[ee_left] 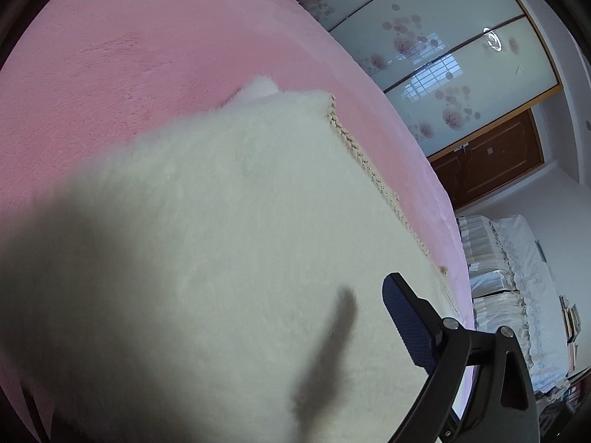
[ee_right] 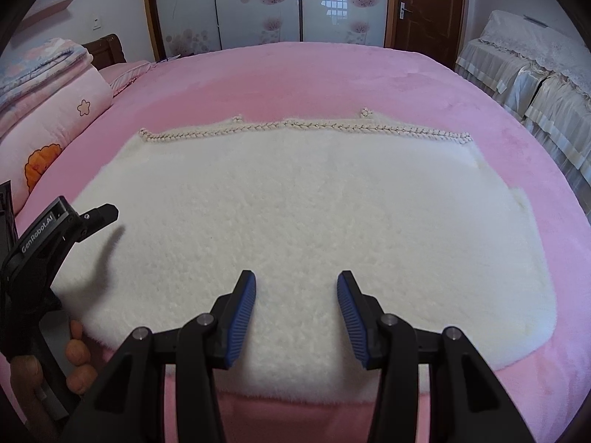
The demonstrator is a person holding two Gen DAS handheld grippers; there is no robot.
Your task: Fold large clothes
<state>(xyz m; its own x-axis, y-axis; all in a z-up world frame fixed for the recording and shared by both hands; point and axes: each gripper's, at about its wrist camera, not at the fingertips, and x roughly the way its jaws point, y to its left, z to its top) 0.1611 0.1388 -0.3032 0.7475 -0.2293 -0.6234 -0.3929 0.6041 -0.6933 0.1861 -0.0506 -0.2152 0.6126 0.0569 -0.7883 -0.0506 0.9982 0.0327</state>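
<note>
Right gripper (ee_right: 295,288): jaws apart, empty, poised over the near edge of the white fleece garment (ee_right: 303,221). Garment lay flat on the pink bed (ee_right: 295,74). Left gripper (ee_right: 92,217): jaws apart, at the garment's left edge.

Bed (ee_right: 295,74) in pink plush cover fills the room | sliding wardrobe doors (ee_right: 255,3) with pink floral print behind, window reflected in them | brown wooden door (ee_right: 424,3) to their right | lace-draped furniture (ee_right: 524,74) at right | folded quilts (ee_right: 51,85) at left
</note>
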